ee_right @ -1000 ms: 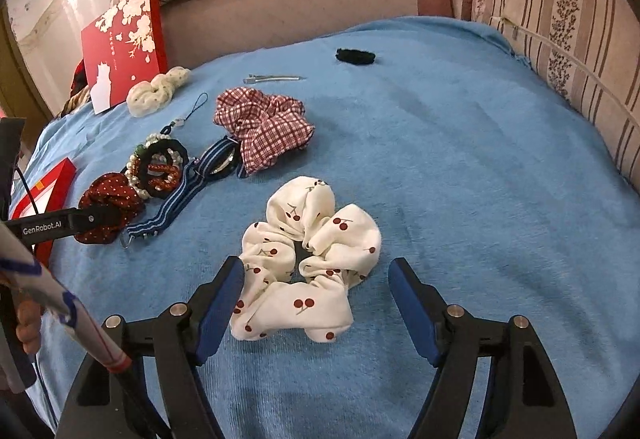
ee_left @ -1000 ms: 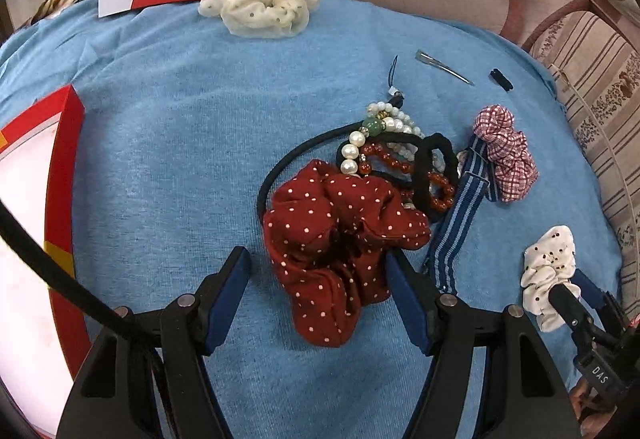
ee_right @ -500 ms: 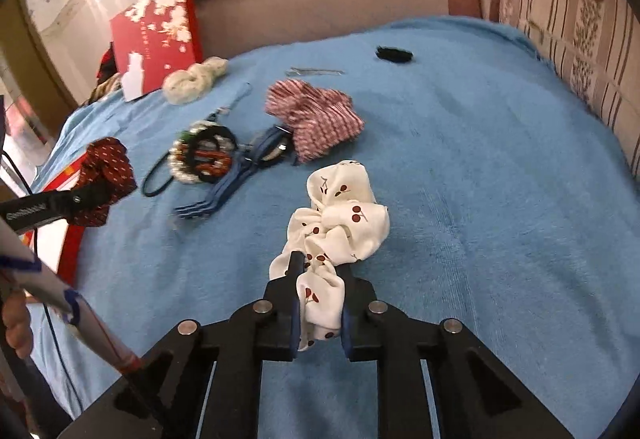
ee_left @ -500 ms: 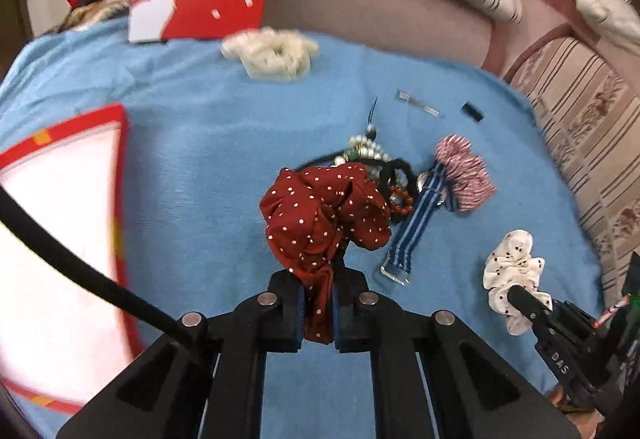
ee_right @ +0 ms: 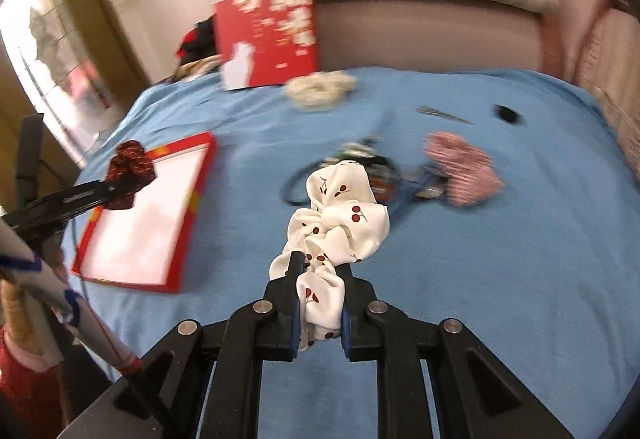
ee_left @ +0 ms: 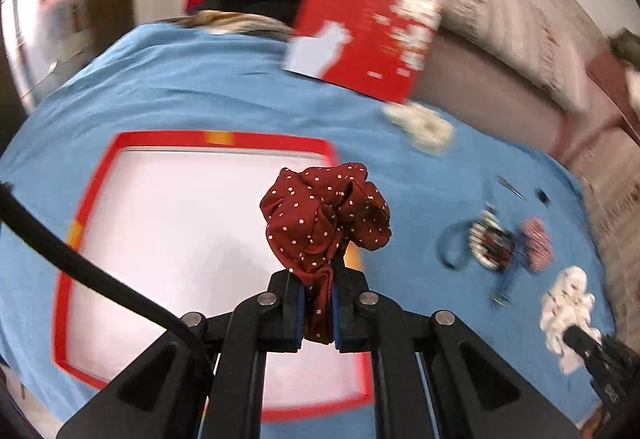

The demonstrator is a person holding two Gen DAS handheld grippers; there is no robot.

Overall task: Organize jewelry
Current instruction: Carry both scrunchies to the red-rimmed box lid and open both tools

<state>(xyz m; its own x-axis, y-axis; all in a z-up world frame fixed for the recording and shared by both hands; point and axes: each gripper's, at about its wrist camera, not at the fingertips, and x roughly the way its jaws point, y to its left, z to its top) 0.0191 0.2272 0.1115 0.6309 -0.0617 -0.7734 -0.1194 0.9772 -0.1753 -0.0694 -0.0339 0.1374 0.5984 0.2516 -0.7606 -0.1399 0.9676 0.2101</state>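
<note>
I have swung both lifted scrunchies left: left gripper (ee_left: 317, 303) clamps the red scrunchie (ee_left: 325, 219) over the tray (ee_left: 100, 167), right gripper (ee_right: 320, 299) clamps the cherry scrunchie (ee_right: 340, 215); bead pile (ee_right: 376, 167) lies behind, centre frame.

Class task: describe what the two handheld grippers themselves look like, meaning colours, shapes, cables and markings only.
Both the left gripper and the right gripper are matte black, with angular linkage arms, round silver rivets and blue finger pads. A black cable trails from the left one. White lettering marks its side, too blurred to read.
</note>
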